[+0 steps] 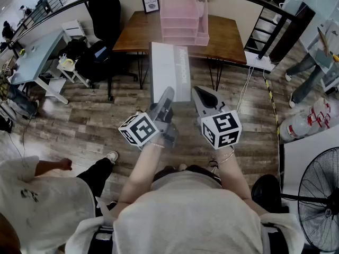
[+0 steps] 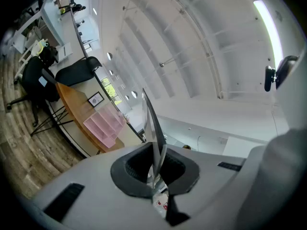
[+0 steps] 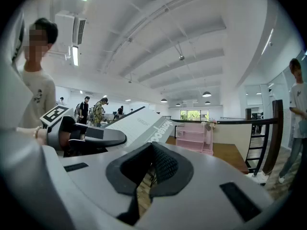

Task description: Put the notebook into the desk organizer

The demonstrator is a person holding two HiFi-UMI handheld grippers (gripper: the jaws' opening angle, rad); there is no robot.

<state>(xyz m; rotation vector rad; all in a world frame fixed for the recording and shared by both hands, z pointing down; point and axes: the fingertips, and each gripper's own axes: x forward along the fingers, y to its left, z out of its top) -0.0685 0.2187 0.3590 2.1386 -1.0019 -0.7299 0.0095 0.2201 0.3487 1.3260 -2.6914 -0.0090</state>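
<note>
A large grey notebook [image 1: 169, 70] hangs in the air in front of the wooden table [image 1: 137, 33]. My left gripper [image 1: 167, 93] is shut on its near edge. In the left gripper view the notebook [image 2: 152, 123] shows edge-on, rising from between the jaws of my left gripper [image 2: 154, 169]. The pink desk organizer [image 1: 183, 23] stands on the table's far side, beside a vase; it shows smaller in the left gripper view [image 2: 103, 123]. My right gripper [image 1: 197, 91] is shut with nothing in it, just right of the notebook [image 3: 139, 126]. Beyond its jaws [image 3: 152, 166] stands the organizer [image 3: 194, 138].
A black office chair [image 1: 106, 9] stands left of the table and a framed picture [image 1: 151, 3] rests at the table's back. A person in a white shirt [image 1: 32, 194] stands at my lower left, another [image 1: 312, 62] at the right. A floor fan [image 1: 320, 194] is at my lower right.
</note>
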